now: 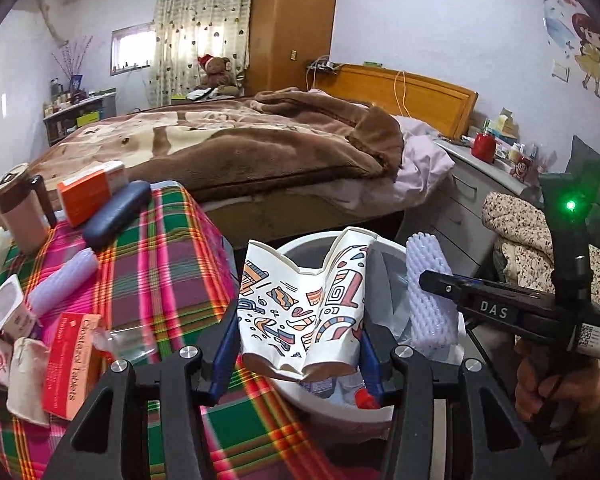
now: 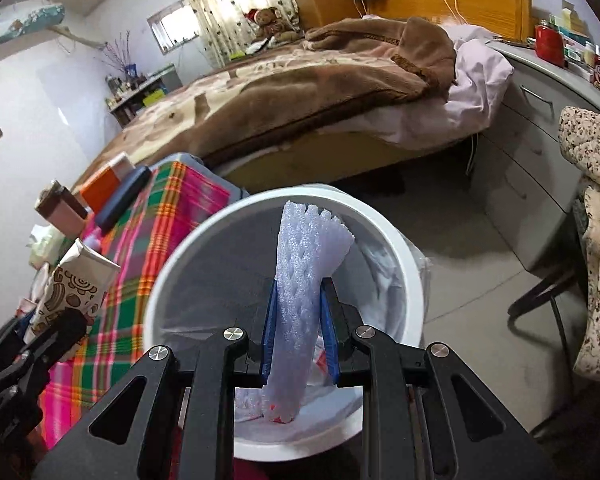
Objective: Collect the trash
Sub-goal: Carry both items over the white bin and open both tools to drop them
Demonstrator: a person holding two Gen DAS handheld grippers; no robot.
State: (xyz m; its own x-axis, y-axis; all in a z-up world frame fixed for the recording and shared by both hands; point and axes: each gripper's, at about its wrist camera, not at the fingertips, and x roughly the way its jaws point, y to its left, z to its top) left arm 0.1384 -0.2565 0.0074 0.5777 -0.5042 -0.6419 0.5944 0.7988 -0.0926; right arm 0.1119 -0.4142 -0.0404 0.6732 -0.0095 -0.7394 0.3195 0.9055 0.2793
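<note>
My left gripper point(image 1: 298, 354) is shut on a crushed paper cup point(image 1: 300, 304) with colourful doodles, held over the near rim of the white trash bin point(image 1: 300, 246). My right gripper point(image 2: 300, 336) is shut on a pale purple foam net sleeve point(image 2: 300, 276), which hangs above the bin's open mouth point(image 2: 188, 252). In the left wrist view the same foam sleeve point(image 1: 430, 292) and the right gripper point(image 1: 440, 282) show at the right. The paper cup point(image 2: 76, 284) appears at the left of the right wrist view. The bin holds a white liner and some scraps.
A table with a bright plaid cloth point(image 1: 160, 264) stands left of the bin, carrying a second foam sleeve point(image 1: 62, 282), a yoghurt pot point(image 1: 6, 304), a red tablet box point(image 1: 70, 364), an orange box point(image 1: 90, 192), a dark case point(image 1: 116, 214) and a mug point(image 1: 18, 212). A bed point(image 1: 228, 148) lies behind, grey drawers point(image 2: 524, 148) right.
</note>
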